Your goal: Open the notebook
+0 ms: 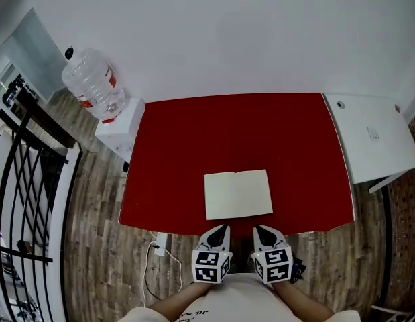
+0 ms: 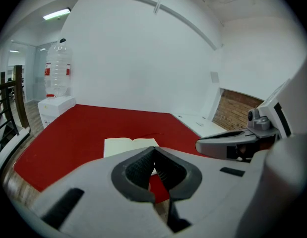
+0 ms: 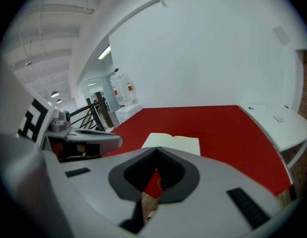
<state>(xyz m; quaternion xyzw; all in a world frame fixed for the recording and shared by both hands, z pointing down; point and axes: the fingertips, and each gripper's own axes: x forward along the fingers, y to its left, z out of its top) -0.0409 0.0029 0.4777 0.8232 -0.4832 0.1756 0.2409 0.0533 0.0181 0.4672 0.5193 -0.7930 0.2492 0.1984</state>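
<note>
Both claws: your left gripper [image 1: 219,231] and right gripper [image 1: 262,231] hang side by side just off the near edge of the red table [image 1: 180,133]; each one's jaws are pinched together at the tips, with nothing between them.
Notebook: the notebook [image 1: 238,194] lies flat on the table, close to the middle of the near edge and just beyond the two tips; two cream pages face up, with the spine running near to far.
Stage: by the look of it the book is already open; little or nothing seems left to do.
How to finish well: if a page starts to lift, press it lightly with a closed tip close to the spine; avoid the outer corners, where the paper would likely crease.
Risk: the book sits close to the near edge; a drag towards you could slide it off; steady the left page with one tip before you touch the right.
Surroundings: the water bottle [image 1: 92,82] stands far left on the floor side; the white side table [image 1: 375,136] is at the right; both are well apart from the book.
</note>
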